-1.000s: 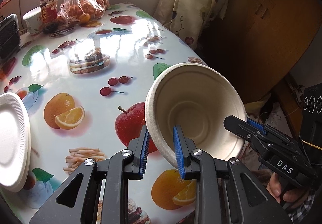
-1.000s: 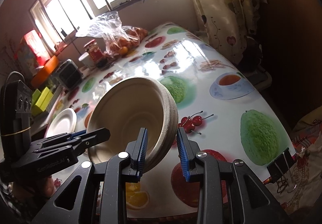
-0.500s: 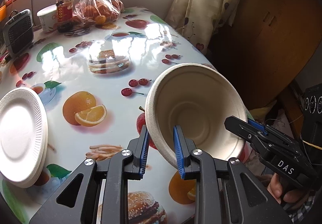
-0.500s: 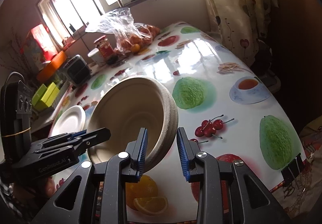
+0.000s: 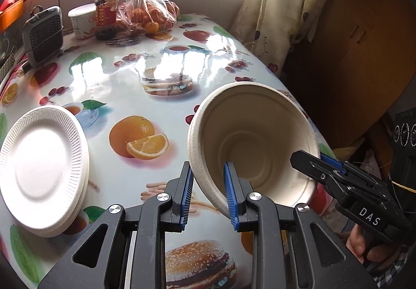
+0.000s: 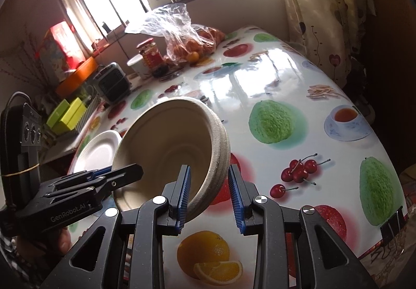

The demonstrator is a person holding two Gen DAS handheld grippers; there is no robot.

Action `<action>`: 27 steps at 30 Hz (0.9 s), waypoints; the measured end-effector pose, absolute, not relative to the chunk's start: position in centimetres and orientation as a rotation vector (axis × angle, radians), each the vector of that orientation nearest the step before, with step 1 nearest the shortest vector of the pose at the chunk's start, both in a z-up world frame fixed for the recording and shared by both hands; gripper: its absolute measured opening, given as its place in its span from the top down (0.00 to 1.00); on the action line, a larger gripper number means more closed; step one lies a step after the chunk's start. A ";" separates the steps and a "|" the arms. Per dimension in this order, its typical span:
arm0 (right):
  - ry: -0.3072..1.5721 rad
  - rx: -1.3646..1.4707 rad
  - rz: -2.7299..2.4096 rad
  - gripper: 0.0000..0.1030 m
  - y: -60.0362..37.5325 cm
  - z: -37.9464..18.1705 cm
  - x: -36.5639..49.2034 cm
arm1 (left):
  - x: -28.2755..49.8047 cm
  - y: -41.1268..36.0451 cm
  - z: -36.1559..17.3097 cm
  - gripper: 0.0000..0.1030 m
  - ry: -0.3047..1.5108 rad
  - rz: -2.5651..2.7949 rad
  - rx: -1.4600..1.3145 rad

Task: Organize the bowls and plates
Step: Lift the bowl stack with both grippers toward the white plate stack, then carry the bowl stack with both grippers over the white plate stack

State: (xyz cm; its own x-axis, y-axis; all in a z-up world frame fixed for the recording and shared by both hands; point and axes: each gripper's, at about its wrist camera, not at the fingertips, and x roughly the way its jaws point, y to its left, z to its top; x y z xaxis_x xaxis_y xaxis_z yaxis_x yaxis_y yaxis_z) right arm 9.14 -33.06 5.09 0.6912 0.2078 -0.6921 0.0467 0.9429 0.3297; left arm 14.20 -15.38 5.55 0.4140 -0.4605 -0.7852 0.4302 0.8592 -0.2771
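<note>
A stack of beige paper bowls [image 5: 254, 143] hangs tilted in the air above the table, held from both sides. My left gripper [image 5: 208, 195] is shut on its near rim. My right gripper [image 6: 210, 195] pinches the opposite rim of the bowl stack [image 6: 171, 148] and also shows at the right of the left wrist view [image 5: 319, 159]. A stack of white paper plates [image 5: 41, 169] lies on the table at the left, and shows in the right wrist view [image 6: 96, 153].
The table [image 5: 156, 107] has a glossy fruit-print cloth. At its far end stand a small fan heater [image 5: 43, 34], a white tub [image 5: 82, 20], a red jar [image 5: 106, 14] and a bag of oranges [image 5: 145, 11]. A curtain [image 5: 273, 3] hangs at the right.
Both grippers have carried the bowl stack back toward the near end of the table. The plate stack now shows more fully at the left. The grip has not changed.
</note>
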 end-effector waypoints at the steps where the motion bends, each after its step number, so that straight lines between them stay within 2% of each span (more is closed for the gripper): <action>1: 0.806 0.335 0.097 0.72 -32.9 5.1 9.3 | 14.2 -15.2 5.6 0.76 0.997 -0.555 -0.036; 27: 0.824 0.282 0.211 0.72 -27.9 5.4 12.1 | 14.5 -9.8 6.2 0.76 0.969 -0.434 -0.084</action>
State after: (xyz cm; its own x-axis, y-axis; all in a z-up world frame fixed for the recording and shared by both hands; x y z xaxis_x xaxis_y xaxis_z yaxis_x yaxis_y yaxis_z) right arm 12.07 -27.90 5.42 0.6617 0.2925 -0.6904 -0.0755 0.9421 0.3267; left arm 14.46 -9.81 6.19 0.4873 -0.3935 -0.7795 0.3199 0.9111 -0.2600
